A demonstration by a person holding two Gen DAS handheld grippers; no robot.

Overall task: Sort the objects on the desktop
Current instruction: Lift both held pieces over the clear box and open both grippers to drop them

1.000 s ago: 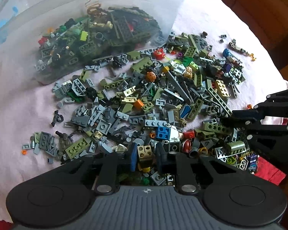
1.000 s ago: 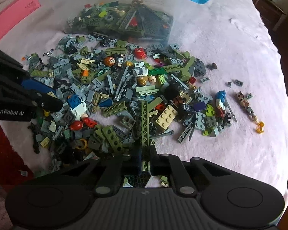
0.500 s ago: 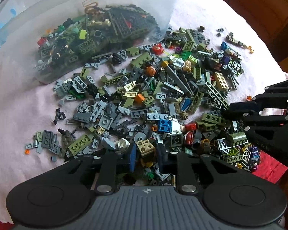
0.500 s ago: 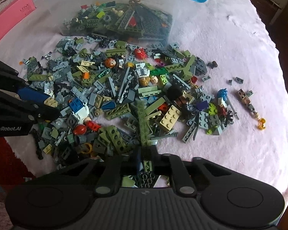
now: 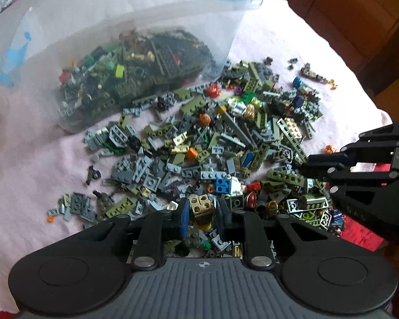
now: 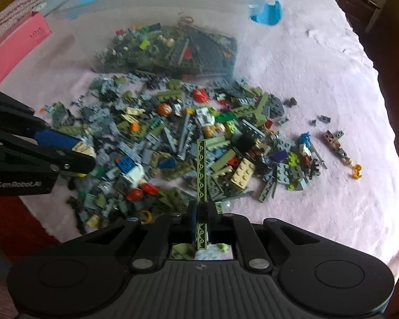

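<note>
Pinching green beam [image 6: 201,170], right hand-held gripper [image 6: 201,219] closed

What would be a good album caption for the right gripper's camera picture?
Right gripper lifts a long olive-green beam from a heap of toy bricks before a clear tub.

A home – pink fleece blanket [image 6: 319,66], toy bricks [image 6: 199,138], wooden furniture [image 5: 359,26]

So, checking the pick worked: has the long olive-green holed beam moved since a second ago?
Yes. The long olive-green holed beam now rises off the brick pile, clamped in the right gripper.
</note>
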